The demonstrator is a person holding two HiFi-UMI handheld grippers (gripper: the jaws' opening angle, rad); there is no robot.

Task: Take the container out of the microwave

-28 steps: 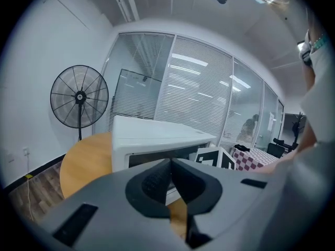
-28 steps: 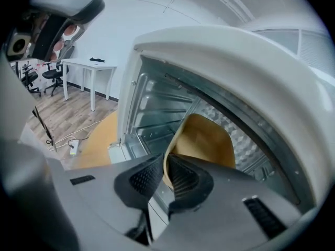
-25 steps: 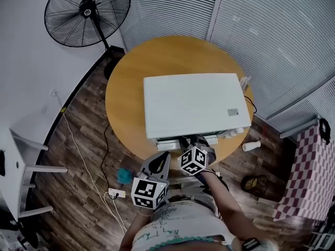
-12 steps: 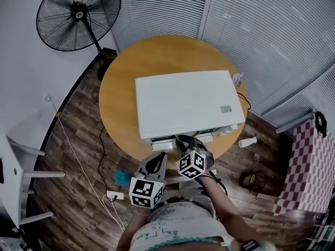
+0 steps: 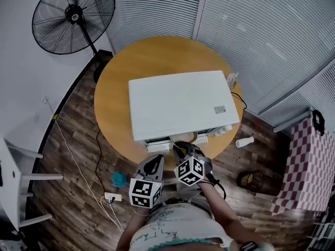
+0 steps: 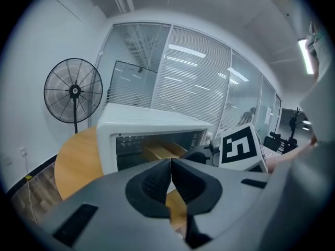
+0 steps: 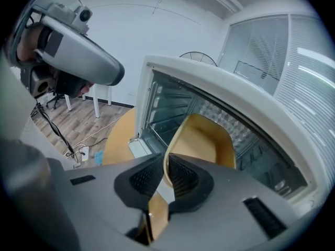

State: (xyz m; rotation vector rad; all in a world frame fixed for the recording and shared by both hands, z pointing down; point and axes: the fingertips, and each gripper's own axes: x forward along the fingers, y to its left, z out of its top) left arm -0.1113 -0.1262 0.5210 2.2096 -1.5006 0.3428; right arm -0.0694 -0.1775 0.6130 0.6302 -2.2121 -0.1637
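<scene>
Container (image 7: 207, 140) being drawn slightly outward, partly inside microwave (image 5: 178, 103) on bench (image 5: 112, 98), rim being pinched by right gripper (image 7: 166, 174). Left gripper (image 6: 171, 179) being held clenched, empty. Risk: one-sided rim pinch being lost, container tipping or being snagged on microwave opening. Fan (image 5: 73, 17) well apart.

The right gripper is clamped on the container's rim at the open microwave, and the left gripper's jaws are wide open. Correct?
Not quite. The left gripper is shut: its jaws are together with nothing between them, as the left gripper view shows. The rest stands: the right gripper is clamped on the container's rim at the open microwave.
</scene>
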